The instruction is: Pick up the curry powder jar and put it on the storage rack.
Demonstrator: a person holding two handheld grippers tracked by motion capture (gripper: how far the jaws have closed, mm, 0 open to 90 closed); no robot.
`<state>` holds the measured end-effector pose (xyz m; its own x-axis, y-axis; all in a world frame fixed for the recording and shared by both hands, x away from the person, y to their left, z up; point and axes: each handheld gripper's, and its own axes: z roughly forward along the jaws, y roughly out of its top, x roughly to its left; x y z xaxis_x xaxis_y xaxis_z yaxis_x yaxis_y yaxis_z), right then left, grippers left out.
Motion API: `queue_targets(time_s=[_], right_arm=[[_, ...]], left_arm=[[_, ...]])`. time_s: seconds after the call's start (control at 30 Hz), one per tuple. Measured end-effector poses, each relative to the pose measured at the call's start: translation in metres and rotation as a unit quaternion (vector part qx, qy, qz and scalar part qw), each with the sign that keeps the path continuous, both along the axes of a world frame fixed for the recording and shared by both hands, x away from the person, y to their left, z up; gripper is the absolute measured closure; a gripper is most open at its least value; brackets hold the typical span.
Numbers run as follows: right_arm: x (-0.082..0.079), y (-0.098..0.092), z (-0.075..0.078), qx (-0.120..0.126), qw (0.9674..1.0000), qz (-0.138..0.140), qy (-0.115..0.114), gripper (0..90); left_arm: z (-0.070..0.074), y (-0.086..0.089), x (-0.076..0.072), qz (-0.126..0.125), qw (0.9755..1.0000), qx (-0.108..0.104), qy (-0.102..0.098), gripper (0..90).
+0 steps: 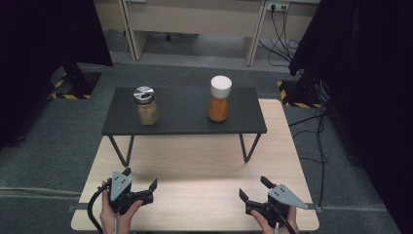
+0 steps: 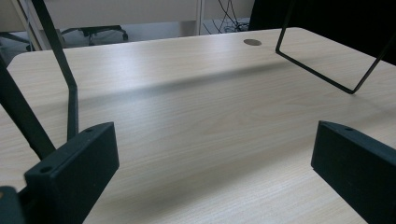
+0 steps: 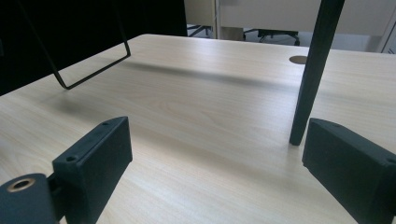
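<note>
Two spice jars stand on a low black shelf [image 1: 185, 124] above the wooden table [image 1: 195, 170]. The left jar [image 1: 146, 106] holds tan powder under a silver lid. The right jar [image 1: 219, 99] holds orange powder under a white cap. My left gripper [image 1: 141, 178] rests near the table's front left, held by a hand, jaws wide apart with nothing between them [image 2: 210, 172]. My right gripper [image 1: 252, 187] sits at the front right, also open and empty [image 3: 215, 172]. Both are well short of the shelf.
The shelf stands on thin black wire legs [image 1: 122, 151] [image 1: 249, 147], seen close in both gripper views [image 2: 70, 93] [image 3: 310, 79]. A round cable hole [image 2: 252, 42] marks the tabletop. Dark curtains flank the table; desks and cables lie beyond.
</note>
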<state>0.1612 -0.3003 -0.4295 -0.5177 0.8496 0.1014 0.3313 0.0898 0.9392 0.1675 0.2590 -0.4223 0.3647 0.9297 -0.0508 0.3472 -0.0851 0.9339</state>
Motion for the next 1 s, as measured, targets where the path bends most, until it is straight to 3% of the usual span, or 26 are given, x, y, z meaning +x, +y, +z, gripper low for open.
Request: queue_targets(time_s=[1.0], right_arm=[[-0.0059, -0.0020, -0.0022, 0.000, 1.0000, 0.005, 0.003, 8.4]], left_arm=[[0.0033, -0.0041, -0.0030, -0.007, 0.9999, 0.004, -0.009, 0.0]])
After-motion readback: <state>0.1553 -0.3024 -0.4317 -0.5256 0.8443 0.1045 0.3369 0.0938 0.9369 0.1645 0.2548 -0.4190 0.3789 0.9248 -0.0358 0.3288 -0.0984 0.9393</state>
